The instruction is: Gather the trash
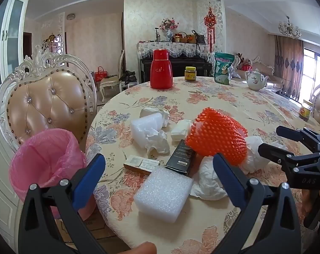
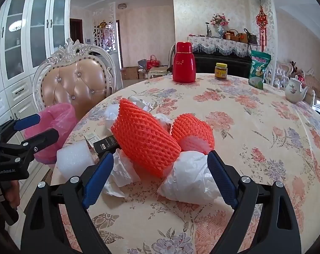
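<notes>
The round tabletop (image 1: 212, 97) wears a cream cloth printed with coral and lilac flowers. At centre frame lies bright orange foam netting (image 1: 217, 135), beside a white bubbly foam block (image 1: 163, 192) and a slim black carton (image 1: 181, 156). Lower left, a bin with a pink plastic liner (image 1: 45, 158). Far back, a glossy red thermos flask (image 1: 161, 69).

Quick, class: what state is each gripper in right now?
Left gripper: open, holding nothing.
Right gripper: open, holding nothing.
</notes>
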`<state>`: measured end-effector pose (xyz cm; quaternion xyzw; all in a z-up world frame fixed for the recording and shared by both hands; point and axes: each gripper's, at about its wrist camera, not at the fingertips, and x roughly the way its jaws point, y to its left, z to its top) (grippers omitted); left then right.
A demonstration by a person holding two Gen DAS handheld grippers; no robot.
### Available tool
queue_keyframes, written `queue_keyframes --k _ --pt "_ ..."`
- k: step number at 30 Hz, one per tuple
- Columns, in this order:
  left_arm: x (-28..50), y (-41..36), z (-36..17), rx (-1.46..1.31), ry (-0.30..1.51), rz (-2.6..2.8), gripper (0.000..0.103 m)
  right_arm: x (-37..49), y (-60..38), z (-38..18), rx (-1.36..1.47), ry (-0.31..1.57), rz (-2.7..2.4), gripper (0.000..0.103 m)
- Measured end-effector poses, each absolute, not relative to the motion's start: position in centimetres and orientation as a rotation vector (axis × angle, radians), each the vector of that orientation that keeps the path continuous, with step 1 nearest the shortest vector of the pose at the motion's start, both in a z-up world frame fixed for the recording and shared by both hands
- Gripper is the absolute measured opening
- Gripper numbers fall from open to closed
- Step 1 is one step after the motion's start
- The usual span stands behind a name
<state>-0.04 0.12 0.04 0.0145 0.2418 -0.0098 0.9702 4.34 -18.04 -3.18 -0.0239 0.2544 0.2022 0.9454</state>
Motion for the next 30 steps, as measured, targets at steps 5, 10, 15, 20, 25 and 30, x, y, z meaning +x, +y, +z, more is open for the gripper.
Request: queue_keyframes --k 5,10,15,20,25,30 --pt "0.1 0.6 0.1 0.033 0.493 -0.024 0.098 4.4 -18.1 -3.2 -0.046 0.525 0.416 0.085" --pt "-0.1 0.6 0.2 0.036 0.492 -0.023 0.098 4.3 -18.0 -3.2 -0.055 0.52 0.408 0.085" --pt "0.0 0.3 0.3 0.037 0.49 -0.023 0.098 4.3 -18.1 -3.2 -0.054 0.517 0.408 0.085" --pt "0.1 0.2 0.4 0.037 0.49 -0.021 0.099 4.2 -18.2 -2.9 -0.052 0.514 0.407 0.085" --pt "0.1 0.1 0.4 0.039 0.489 -0.017 0.099 4.2 -18.2 -2.9 -0.051 0.514 0.408 0.085" --pt "0.1 0.0 0.5 0.04 0.488 -0.015 0.099 4.1 -18.3 -2.8 -0.05 0.512 0.406 0.085"
